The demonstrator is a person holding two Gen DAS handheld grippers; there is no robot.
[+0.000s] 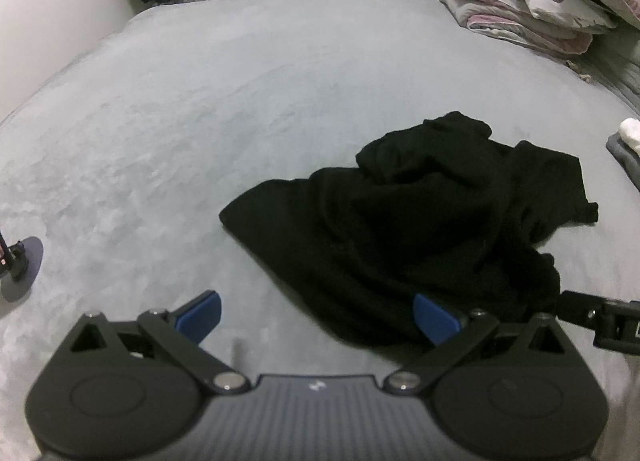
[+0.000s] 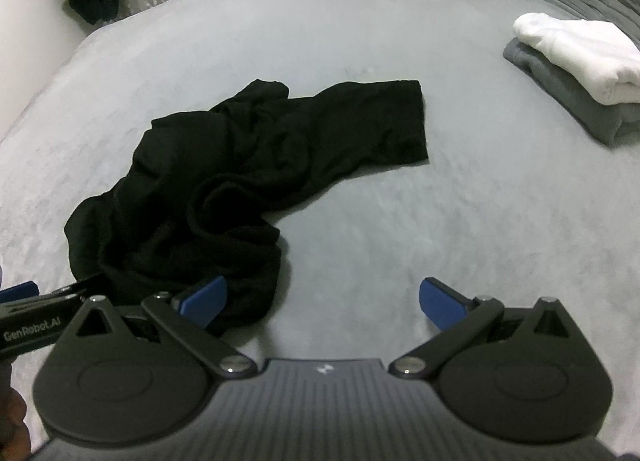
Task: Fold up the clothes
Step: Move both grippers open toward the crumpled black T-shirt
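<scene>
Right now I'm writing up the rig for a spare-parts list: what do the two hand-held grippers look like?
Both match: the left hand-held gripper and right hand-held gripper have matte black ribbed bodies, round black pivot discs, black link arms with silver pins, and blue pads. White "GenRobot.AI" lettering marks the left one's side.

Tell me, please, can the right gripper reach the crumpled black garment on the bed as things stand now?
Probably yes. The right gripper is open, and the black garment lies just ahead and left of it on the grey bed cover, with nothing between them.
</scene>
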